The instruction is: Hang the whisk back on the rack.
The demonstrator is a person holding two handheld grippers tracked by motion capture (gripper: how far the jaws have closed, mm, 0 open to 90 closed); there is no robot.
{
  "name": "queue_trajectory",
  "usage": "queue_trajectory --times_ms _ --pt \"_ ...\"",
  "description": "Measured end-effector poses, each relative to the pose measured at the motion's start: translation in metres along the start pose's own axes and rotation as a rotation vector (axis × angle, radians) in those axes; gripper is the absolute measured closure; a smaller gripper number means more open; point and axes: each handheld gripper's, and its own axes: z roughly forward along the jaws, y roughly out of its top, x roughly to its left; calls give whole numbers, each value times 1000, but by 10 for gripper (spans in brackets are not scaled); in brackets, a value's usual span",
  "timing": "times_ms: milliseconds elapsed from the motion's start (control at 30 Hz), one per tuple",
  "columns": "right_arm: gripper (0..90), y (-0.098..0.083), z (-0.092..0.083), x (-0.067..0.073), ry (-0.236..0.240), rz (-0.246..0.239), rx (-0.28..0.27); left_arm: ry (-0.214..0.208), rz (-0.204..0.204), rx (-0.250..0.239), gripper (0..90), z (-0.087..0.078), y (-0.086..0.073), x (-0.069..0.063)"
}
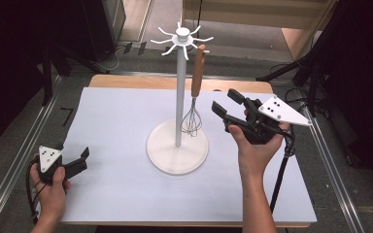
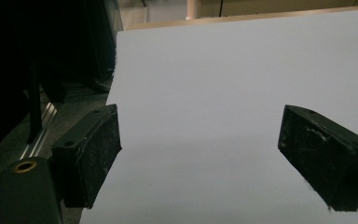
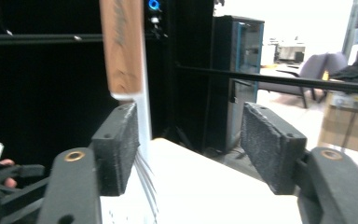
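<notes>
A wide white rectangular table top [image 1: 116, 194] with a pale wooden edge fills most of the high view, set over a grey floor with metal rails along both sides. Near the table's middle stands a tall white utensil stand [image 1: 178, 111]: a round flat base, a thin upright pole, and at the top a small hub ringed with curved white hooks.

From a hook on the stand's right side hangs a wire whisk with a long brown wooden handle [image 1: 195, 90]. It hangs straight down close beside the pole, its metal wire bulb just above the round base.

At the right, a person's right hand [image 1: 255, 150] holds the black two-jaw right gripper [image 1: 224, 107] raised above the table. Its jaws are spread wide, hold nothing and point left toward the whisk, near it but apart. In the right gripper view, the wooden handle [image 3: 121, 46] hangs just above and behind one jaw, with the metal wires showing below it.

At the lower left, the person's left hand [image 1: 51, 187] holds the black left gripper [image 1: 81, 160] low at the table's left edge, well apart from the stand. In the left gripper view, its jaws are spread wide over the bare white surface [image 2: 205, 93], with nothing between them.
</notes>
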Motion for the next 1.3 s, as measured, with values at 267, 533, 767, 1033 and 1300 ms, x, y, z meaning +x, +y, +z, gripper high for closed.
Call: queue_trajectory --times_ms 267,533,767,1033,1300 --pt "132 -17 -13 -10 -87 -18 50 0 1 0 139 0 0 0" --pt "0 -32 -21 -11 -235 -43 124 1 0 -1 139 0 0 -1" --pt "0 -46 -31 -16 -253 -38 147 2 2 1 139 0 0 -1" --pt "0 -64 -42 -22 -265 -23 175 4 7 1 139 0 0 -1" --pt "0 -81 -52 -28 -277 -6 190 7 9 1 139 0 0 -1"
